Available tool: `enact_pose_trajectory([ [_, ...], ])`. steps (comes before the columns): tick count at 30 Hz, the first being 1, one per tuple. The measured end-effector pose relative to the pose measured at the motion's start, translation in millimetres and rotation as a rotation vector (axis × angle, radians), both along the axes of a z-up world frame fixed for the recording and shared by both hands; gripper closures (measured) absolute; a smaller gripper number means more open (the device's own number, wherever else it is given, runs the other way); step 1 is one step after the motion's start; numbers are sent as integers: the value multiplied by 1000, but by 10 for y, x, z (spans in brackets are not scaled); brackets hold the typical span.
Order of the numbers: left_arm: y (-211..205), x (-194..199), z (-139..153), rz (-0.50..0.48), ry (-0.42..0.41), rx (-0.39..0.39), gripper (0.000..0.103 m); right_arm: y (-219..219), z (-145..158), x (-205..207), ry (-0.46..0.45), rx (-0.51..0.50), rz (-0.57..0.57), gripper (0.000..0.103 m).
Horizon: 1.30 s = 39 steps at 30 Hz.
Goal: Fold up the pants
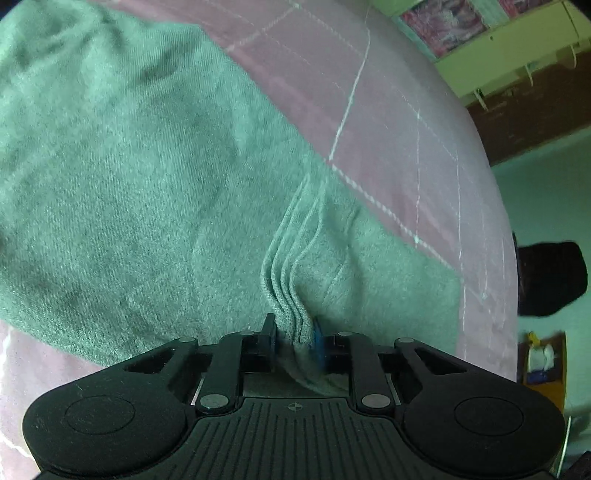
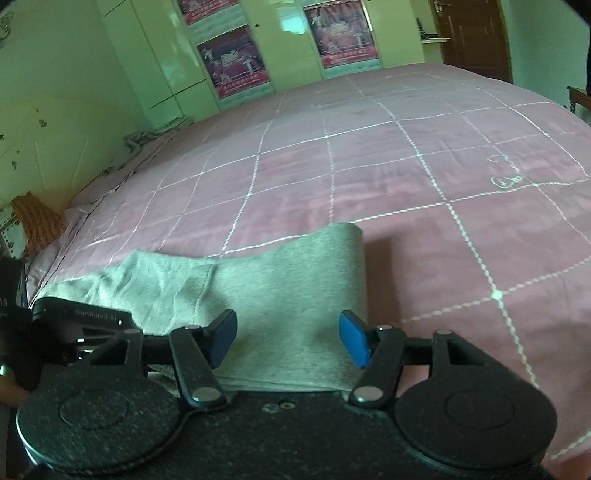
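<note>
My left gripper (image 1: 295,338) is clamped tight on a bunched stack of hem edges of the grey pants (image 1: 147,192), cloth pinched right between the pads. The pants lie spread on the pink checked bedspread (image 1: 399,122). On my right gripper (image 2: 288,338) the blue pads stand well apart, hovering over a folded section of pants (image 2: 288,280), gripping nothing.

1 pr grey pants (image 2: 280,295), folded into approx 4 layers at the pinched edge, on 1 pink checked bed (image 2: 406,155). 2 tools: left tool (image 1: 295,339), right tool (image 2: 288,338), w/ 2 blue pads each. 3 posters (image 2: 236,62) on the wardrobe doors, 1 brown door (image 2: 472,33).
</note>
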<state>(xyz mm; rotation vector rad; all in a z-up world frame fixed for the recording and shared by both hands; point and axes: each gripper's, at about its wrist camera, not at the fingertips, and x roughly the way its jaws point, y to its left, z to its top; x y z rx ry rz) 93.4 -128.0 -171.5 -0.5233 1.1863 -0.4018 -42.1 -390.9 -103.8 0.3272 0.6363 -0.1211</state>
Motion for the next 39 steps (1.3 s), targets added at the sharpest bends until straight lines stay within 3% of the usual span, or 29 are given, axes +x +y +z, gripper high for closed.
enact_pose_trajectory([
  [5,165,-92,592,-16,-170,-60,85,-45,31,42,16,-52,-49,57],
  [8,491,-52,868,6,-264,-11,85,-31,87,136,10,-79,-46,58],
  [11,695,13,687,-13,-226,90,84,71,55,268,27,-93,-5,59],
  [14,737,-9,212,-42,-134,205,84,284,-99,432,75,-106,52,64],
  [16,786,-76,26,-27,-119,203,82,431,-207,512,113,-134,86,68],
  [20,821,-121,170,-14,-143,218,81,647,-469,581,215,-249,153,65],
  [22,837,-138,387,-6,-214,233,81,658,-403,593,228,-271,180,66],
  [24,816,-97,558,15,-283,247,81,581,-245,596,182,-219,154,67],
  [26,747,-3,638,5,-300,243,81,564,-139,636,136,-229,124,64],
  [30,377,206,444,-50,-277,272,81,613,-157,873,138,-254,124,65],
  [33,80,256,89,-141,-228,365,81,627,-275,1005,162,-254,106,65],
  [34,52,240,-26,-157,-246,370,81,621,-370,1046,189,-260,110,64],
  [36,40,181,-43,-166,-282,379,82,640,-511,1021,193,-293,135,64],
  [39,22,136,75,-163,-267,393,81,612,-460,1010,203,-274,137,64],
])
